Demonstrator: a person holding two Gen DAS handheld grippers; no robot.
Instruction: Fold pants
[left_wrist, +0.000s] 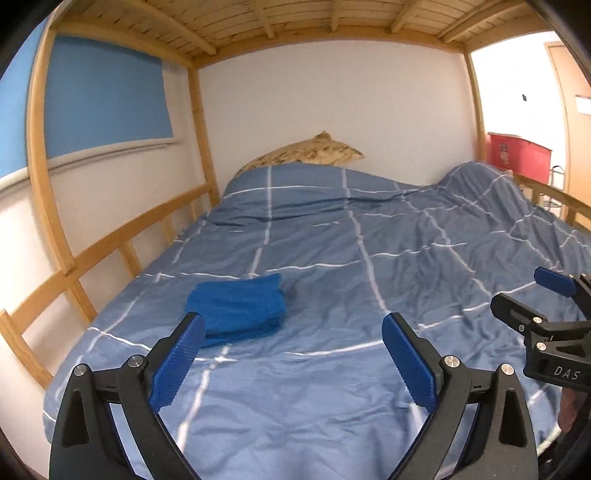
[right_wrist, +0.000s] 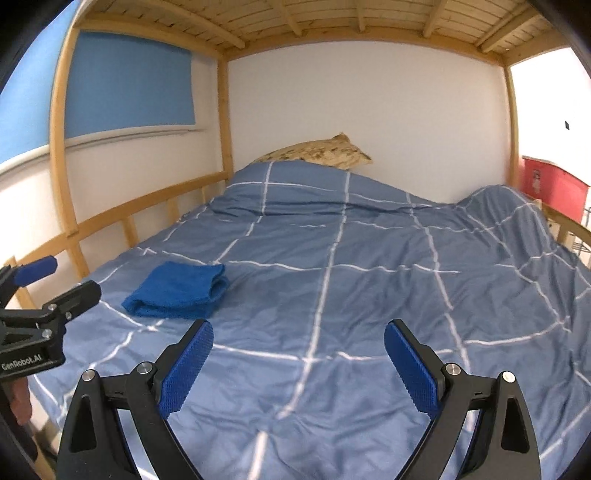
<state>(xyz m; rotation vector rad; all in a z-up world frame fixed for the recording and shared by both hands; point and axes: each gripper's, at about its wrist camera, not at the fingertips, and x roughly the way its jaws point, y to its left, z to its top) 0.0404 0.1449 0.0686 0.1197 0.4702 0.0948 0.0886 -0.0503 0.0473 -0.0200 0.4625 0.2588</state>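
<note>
A: Start near. What are the tools doing?

B: In the left wrist view the left gripper fills the bottom of the frame, its blue pads spread wide with only bedding between them. The right gripper sits the same way at the bottom of its own view: jaws far apart, nothing held

A: And the pants?

B: The blue pants lie as a compact, layered bundle on the checked duvet, just beyond the left pad in the left view; in the right view they sit left of centre, well clear of that tool. Neither gripper touches them

A: So how far along is it?

B: I judge the folding finished, or nearly so: the stack looks squared, edges roughly aligned, no leg trailing loose. At most a tidy-up or a press flat is left

A: Room to move?

B: Plenty across the middle and right of the duvet, though it bunches into a hump at the right. The wooden side rail runs up the left edge, near the bundle. Farther back a patterned pillow rests by the white wall, and the slatted upper bunk caps the top of the frame, limiting height
</note>
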